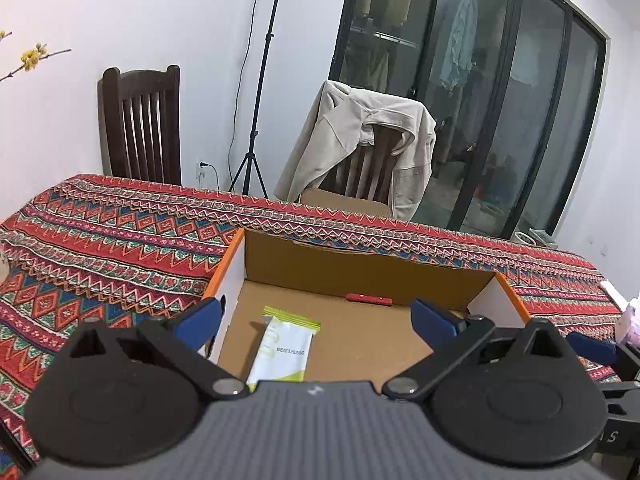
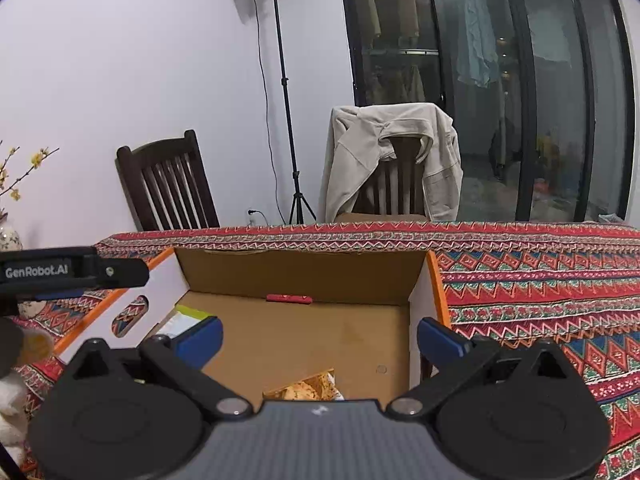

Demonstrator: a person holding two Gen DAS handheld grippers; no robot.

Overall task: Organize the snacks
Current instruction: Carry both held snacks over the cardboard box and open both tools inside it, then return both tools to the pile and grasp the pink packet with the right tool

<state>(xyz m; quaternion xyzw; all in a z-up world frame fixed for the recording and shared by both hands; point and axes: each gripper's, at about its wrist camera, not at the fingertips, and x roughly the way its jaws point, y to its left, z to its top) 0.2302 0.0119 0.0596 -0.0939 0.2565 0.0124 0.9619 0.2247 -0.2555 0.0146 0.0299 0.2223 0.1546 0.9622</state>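
1. Left tool tilted down over the open cardboard box, jaws spread wide, nothing gripped.
2. Green-and-white snack packet flat on box floor below left tool, near the left wall, clear of both blue pads.
3. Right tool angled down into the same box, jaws fully apart, nothing held.
4. Orange-toned snack bag on box floor at the near edge, partly hidden by the right tool's body, not touching the pads.
5. Green packet seen again in right view at box's left side, partly behind the left pad.
6. Small red strip at base of far box wall.
7. Box on counter with patterned red cloth.
8. Left tool's side visible at left edge of right view, beside the box.
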